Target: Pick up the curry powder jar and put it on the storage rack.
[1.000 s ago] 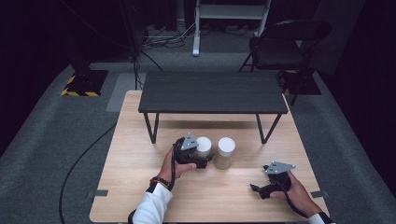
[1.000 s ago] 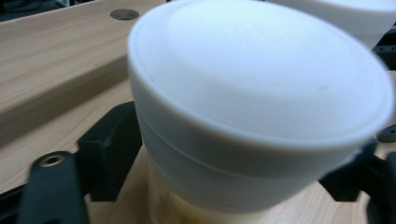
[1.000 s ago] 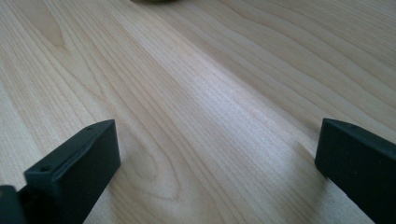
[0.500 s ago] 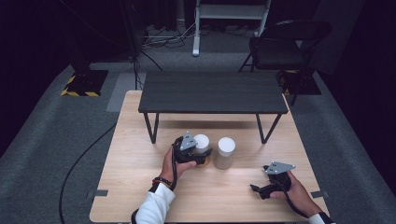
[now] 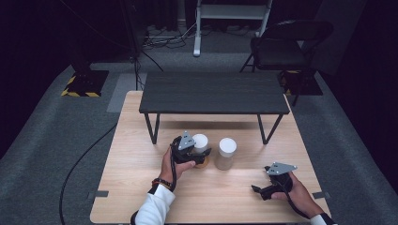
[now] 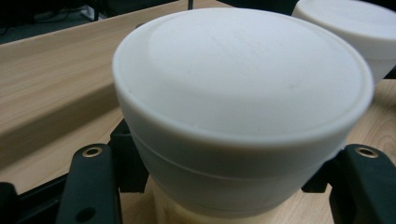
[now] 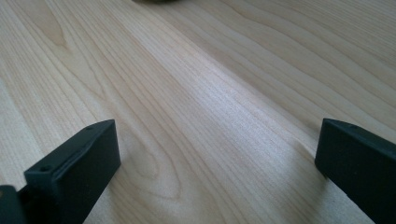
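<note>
Two jars with white lids stand side by side on the wooden table (image 5: 136, 187), in front of the low black table. My left gripper (image 5: 202, 153) is shut on the left jar (image 5: 200, 139), its black fingers (image 6: 91, 182) pressing the body just under the lid (image 6: 243, 79). The second jar (image 5: 227, 146) stands free just to the right, and its lid (image 6: 345, 23) also appears behind the held one. My right gripper (image 5: 259, 190) rests low near the table's front right, open, with bare wood between its fingers (image 7: 74, 168).
A low black table (image 5: 213, 93) on thin legs spans the back half of the wooden table, just behind the jars. Beyond are a dark chair (image 5: 281, 51), a white stand and cables on grey carpet. Tape marks sit near the front corners.
The left gripper has settled slightly closer around the left jar. The right hand and the second jar have not moved.
</note>
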{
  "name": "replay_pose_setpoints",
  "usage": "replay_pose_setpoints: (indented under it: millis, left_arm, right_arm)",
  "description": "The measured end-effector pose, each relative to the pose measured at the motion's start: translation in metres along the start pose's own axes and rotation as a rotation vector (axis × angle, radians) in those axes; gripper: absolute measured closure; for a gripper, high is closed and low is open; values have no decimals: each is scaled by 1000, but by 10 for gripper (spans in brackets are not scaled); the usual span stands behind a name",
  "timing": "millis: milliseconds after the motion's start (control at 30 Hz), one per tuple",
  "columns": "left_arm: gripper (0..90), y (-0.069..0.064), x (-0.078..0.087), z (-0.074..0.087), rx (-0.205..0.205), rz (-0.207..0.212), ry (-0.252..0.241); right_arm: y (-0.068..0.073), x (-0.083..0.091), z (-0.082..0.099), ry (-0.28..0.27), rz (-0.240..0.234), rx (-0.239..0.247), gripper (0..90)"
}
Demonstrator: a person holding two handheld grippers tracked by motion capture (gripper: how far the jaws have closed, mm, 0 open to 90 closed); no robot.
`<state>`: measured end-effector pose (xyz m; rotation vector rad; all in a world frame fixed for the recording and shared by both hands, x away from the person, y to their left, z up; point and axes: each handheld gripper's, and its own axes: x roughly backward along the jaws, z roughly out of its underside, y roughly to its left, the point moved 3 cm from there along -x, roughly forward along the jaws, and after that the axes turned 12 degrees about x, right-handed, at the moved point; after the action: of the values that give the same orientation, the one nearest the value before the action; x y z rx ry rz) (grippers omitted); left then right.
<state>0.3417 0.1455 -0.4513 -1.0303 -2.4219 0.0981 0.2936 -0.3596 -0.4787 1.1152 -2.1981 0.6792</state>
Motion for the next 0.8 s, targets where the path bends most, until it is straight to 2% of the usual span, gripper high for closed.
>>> replay_pose_setpoints:
  millis: [167,367,500,800]
  left_arm:
    - [350,-3,8,-9,5,-6,-7]
    - [350,-4,18,-23,17,15,-35]
    - [350,-6,23,-33,9,8,-43]
    - [350,-9,34,-60,-14,23,-56]
  right_arm:
    - [0,0,0,0,0,0,0]
    - [0,0,0,0,0,0,0]
    - [0,0,0,0,0,0,0]
    - [0,0,0,0,0,0,0]
